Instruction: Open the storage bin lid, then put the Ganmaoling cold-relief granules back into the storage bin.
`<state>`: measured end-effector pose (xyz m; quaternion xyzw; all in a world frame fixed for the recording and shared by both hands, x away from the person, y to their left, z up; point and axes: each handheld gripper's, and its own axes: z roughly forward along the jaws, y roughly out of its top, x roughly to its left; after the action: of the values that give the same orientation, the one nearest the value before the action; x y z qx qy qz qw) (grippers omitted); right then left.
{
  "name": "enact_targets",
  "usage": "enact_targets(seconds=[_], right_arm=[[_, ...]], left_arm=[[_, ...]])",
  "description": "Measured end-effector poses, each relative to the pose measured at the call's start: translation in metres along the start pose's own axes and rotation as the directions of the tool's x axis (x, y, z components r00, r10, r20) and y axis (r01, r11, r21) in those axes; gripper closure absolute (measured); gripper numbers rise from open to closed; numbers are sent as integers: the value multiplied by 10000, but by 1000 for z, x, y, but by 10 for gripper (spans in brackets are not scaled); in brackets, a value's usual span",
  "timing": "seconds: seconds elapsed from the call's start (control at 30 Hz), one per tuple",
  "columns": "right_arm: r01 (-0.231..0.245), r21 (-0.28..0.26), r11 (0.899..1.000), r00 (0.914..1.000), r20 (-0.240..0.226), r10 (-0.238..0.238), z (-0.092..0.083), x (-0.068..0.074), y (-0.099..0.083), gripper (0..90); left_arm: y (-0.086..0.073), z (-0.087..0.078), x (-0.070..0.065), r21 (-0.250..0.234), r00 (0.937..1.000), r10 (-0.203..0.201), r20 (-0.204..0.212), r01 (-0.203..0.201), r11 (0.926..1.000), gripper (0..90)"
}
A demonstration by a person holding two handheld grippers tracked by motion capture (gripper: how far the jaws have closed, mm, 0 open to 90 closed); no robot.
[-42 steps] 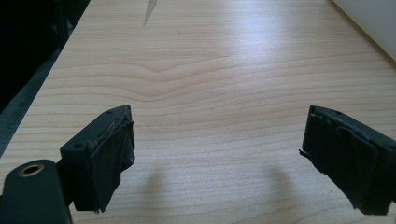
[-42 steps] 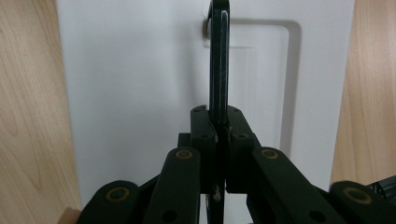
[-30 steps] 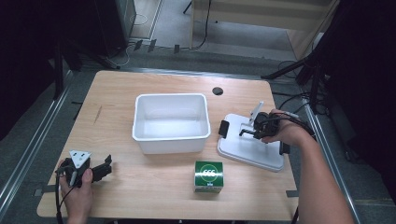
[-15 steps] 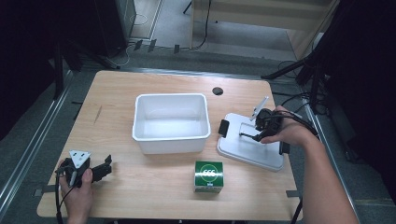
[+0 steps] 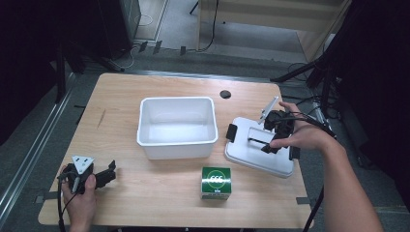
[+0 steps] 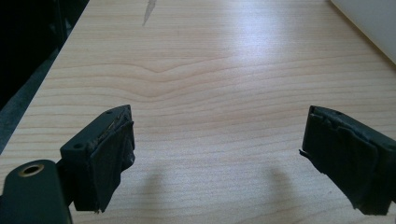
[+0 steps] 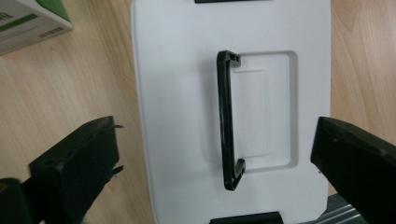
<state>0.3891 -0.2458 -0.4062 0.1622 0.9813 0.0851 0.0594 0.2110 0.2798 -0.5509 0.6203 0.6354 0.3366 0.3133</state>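
A white lid (image 5: 251,157) with a black handle (image 5: 255,140) lies flat on the table, right of a white bin (image 5: 176,147). My right gripper (image 5: 262,144) hovers just above the lid. Its jaws have just been opening and now stand wide apart. In the right gripper view, the handle (image 7: 226,116) runs along the lid (image 7: 173,70) below the gap of the right gripper (image 7: 215,135), and nothing touches the pads. My left gripper (image 5: 110,173) rests open at the table's front left; the left gripper view shows the left gripper (image 6: 224,158) over bare wood.
A green box (image 5: 215,182) stands near the front edge, between the bin and the lid, and its corner (image 7: 28,18) is close to the lid. The wooden table (image 5: 159,198) has a dark round hole (image 5: 225,94) at the back. A bin corner (image 6: 373,18) is ahead of the left gripper.
The right gripper's jaws went from closed around the lid's handle to wide open, and the hand rose a little above the lid. The left hand stayed put.
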Motion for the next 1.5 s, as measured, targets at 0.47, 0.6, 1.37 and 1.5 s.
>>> enact_targets(seconds=[0.47, 0.6, 1.37, 1.5], right_arm=[[822, 42, 9966, 9953, 511, -823, -14, 38, 15, 0], [1027, -49, 9947, 9933, 536, -1023, -15, 47, 21, 0], [1729, -302, 9845, 9841, 460, -1714, -4, 94, 38, 0], [1952, -337, 9802, 9803, 384, -1939, -4, 102, 43, 0]], left_arm=[[0, 0, 1, -10, 10000, -56, 67, 56, 10000, 95], [0, 0, 1, -8, 9999, -64, 92, 64, 10000, 95], [1, 0, 0, 13, 10000, 26, 92, -26, 10000, 95], [1, 1, 0, 21, 10000, 90, 41, -90, 10000, 95]])
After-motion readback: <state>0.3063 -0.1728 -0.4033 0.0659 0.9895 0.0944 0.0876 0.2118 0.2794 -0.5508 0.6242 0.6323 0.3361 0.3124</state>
